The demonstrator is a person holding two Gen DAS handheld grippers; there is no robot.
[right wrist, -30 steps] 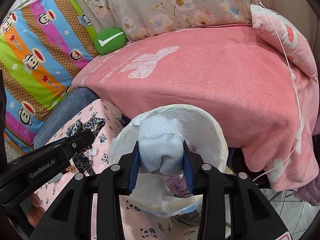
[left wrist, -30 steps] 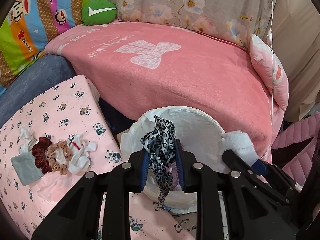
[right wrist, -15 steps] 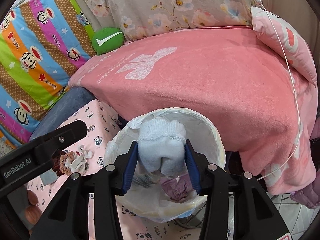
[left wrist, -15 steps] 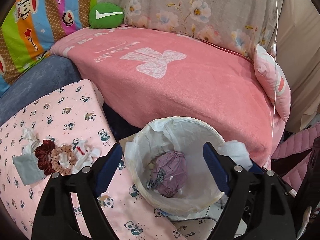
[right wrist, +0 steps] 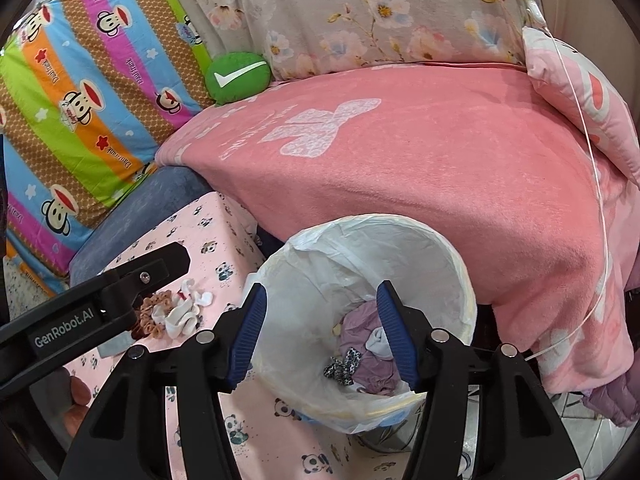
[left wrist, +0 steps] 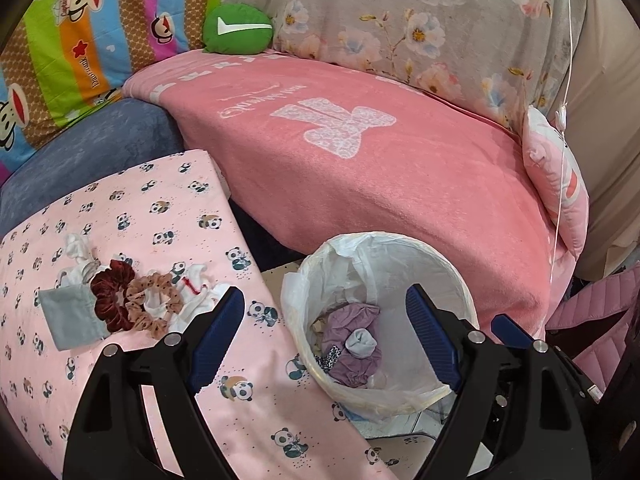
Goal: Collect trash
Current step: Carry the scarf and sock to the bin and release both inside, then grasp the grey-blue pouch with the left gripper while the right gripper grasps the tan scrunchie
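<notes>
A white-lined trash bin (left wrist: 460,280) (right wrist: 452,256) stands between the panda-print surface and the pink bed. Inside lie a purple cloth (left wrist: 352,320) (right wrist: 362,320), a pale blue sock (left wrist: 360,342) (right wrist: 378,344) and a leopard-print scrunchie (left wrist: 330,358) (right wrist: 344,364). My left gripper (left wrist: 324,332) is open and empty above the bin's left rim. My right gripper (right wrist: 322,332) is open and empty above the bin. On the panda-print surface (left wrist: 132,208) lie a dark red scrunchie (left wrist: 110,300), a tan scrunchie (left wrist: 154,300), white cloth bits (left wrist: 192,304) and a grey pouch (left wrist: 66,316).
A pink blanket (left wrist: 360,168) covers the bed behind the bin. A green cushion (left wrist: 236,28) and striped cartoon pillow (left wrist: 80,40) lie at the back left. A pink pillow (left wrist: 560,184) and thin white cord (left wrist: 564,120) are on the right. The left gripper's body (right wrist: 100,312) shows in the right wrist view.
My left gripper opened and dropped the leopard scrunchie into the bin. My right gripper then opened and the pale blue sock fell in. Both are empty now.
</notes>
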